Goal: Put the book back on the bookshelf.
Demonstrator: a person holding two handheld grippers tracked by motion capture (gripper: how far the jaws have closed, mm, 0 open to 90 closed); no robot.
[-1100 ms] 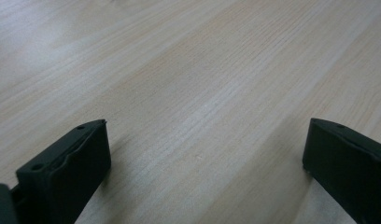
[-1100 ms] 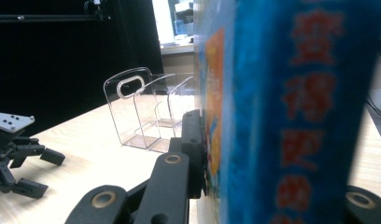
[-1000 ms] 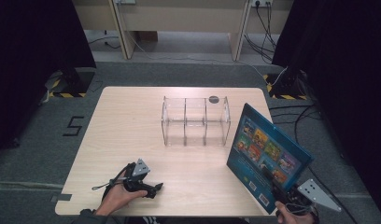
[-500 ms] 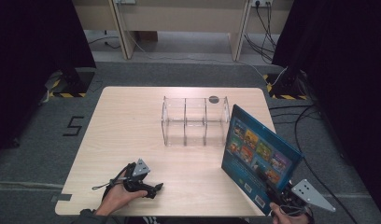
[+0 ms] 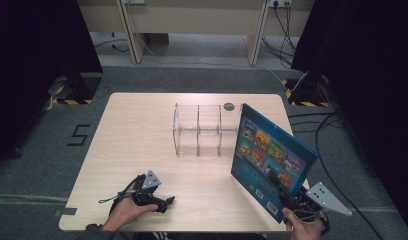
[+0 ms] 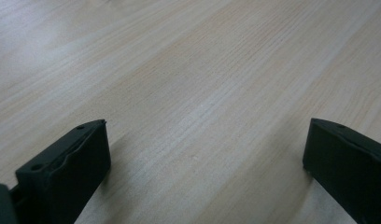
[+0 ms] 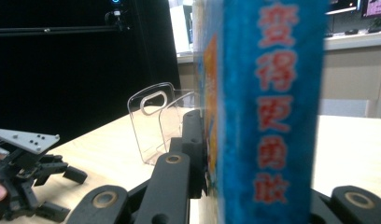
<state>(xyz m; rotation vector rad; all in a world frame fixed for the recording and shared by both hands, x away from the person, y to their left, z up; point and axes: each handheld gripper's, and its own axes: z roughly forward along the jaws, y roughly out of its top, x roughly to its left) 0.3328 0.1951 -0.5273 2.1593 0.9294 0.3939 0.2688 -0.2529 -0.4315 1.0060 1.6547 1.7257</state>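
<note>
A blue picture book [image 5: 269, 160] stands upright above the table's right front, its spine [image 7: 268, 116] facing the right gripper's camera. My right gripper [image 5: 292, 197] is shut on the book's lower edge, one black jaw pressed against its cover. A clear acrylic rack [image 5: 202, 131] with three slots stands mid-table, just left of the book; in the right gripper view the clear rack [image 7: 153, 121] rises beyond the jaw. My left gripper [image 5: 164, 204] rests on the table near the front edge, open, with bare wood between its fingers [image 6: 67, 163].
The light wooden table [image 5: 132, 135] has a small dark round disc [image 5: 229, 106] behind the rack. Grey carpet, cables and black curtains surround the table. The left gripper [image 7: 25, 182] and its grey plate lie at the left in the right gripper view.
The right gripper has carried the book leftward and a little forward, closer to the rack's right end. The left gripper has stayed where it was.
</note>
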